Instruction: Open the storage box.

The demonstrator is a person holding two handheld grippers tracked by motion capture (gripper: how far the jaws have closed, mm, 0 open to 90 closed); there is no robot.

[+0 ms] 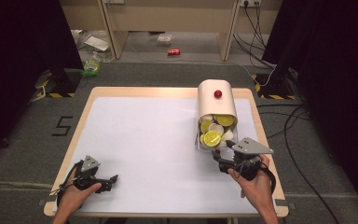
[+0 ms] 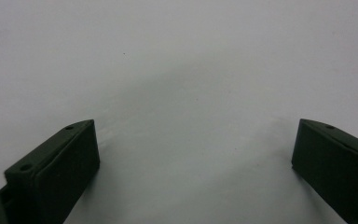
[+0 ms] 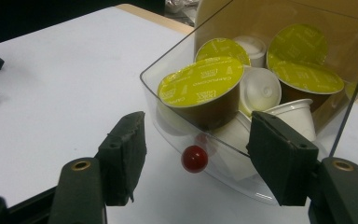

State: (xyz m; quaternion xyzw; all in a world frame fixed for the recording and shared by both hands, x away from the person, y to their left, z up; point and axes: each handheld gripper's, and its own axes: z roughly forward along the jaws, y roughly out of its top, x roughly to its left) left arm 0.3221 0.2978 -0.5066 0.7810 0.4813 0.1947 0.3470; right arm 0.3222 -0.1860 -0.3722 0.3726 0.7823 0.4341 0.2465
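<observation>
Drawer (image 3: 177,100) holds coffee capsules (image 3: 200,88).

A table (image 1: 70,154) with a pale wooden edge and a white top is standing on a grey carpeted floor (image 1: 23,140), and most of its white surface is lying bare. Near the far right corner a capsule dispenser (image 1: 216,100) is resting directly on the table: a cream curved cover with a red knob, and in front of it a clear plastic drawer (image 3: 177,123) that is standing pulled out toward the near edge. The drawer is holding coffee capsules (image 3: 200,86) with yellow-green lids and some white ones, and its front is carrying a small red knob (image 3: 194,158) just above the white top.
</observation>
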